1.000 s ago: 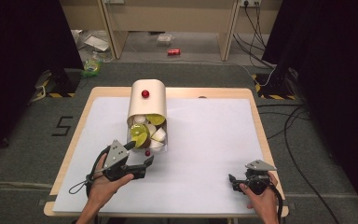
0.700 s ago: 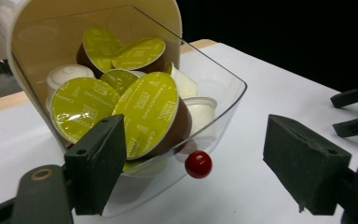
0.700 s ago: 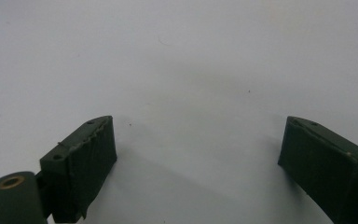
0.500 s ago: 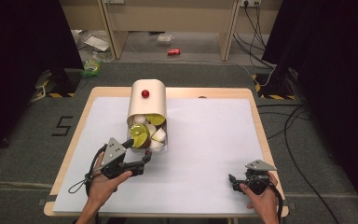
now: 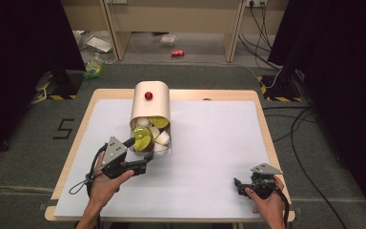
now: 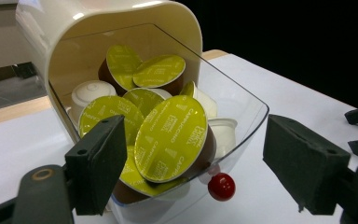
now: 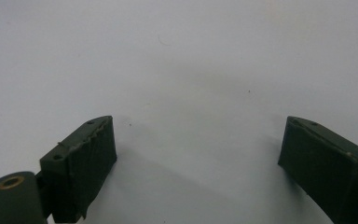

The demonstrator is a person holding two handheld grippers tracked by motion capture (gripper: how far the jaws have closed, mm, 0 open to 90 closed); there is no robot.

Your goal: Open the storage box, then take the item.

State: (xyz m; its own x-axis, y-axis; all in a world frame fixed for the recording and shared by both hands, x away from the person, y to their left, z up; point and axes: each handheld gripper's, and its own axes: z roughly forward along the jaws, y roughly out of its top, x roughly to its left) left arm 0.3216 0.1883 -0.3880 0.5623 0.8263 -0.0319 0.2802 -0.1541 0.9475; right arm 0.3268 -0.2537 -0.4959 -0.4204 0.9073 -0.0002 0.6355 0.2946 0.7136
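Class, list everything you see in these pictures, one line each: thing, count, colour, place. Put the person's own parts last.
Container: one, cream, lying on its side on the table.
Drawer: one, clear plastic, at the container's open end.
Capsules: several, lime-green lids, some white, piled in the drawer.
Knob: one, red, on the drawer front; a second on the container's top.
Sheet: one, white, covering the table.
Table: one, light wood.
Can: one, red, on the floor beyond.
Left gripper: black, open, jaws either side of the drawer front.
Right gripper: black, open, over bare sheet.

Bright table, dark surroundings, soft shadows
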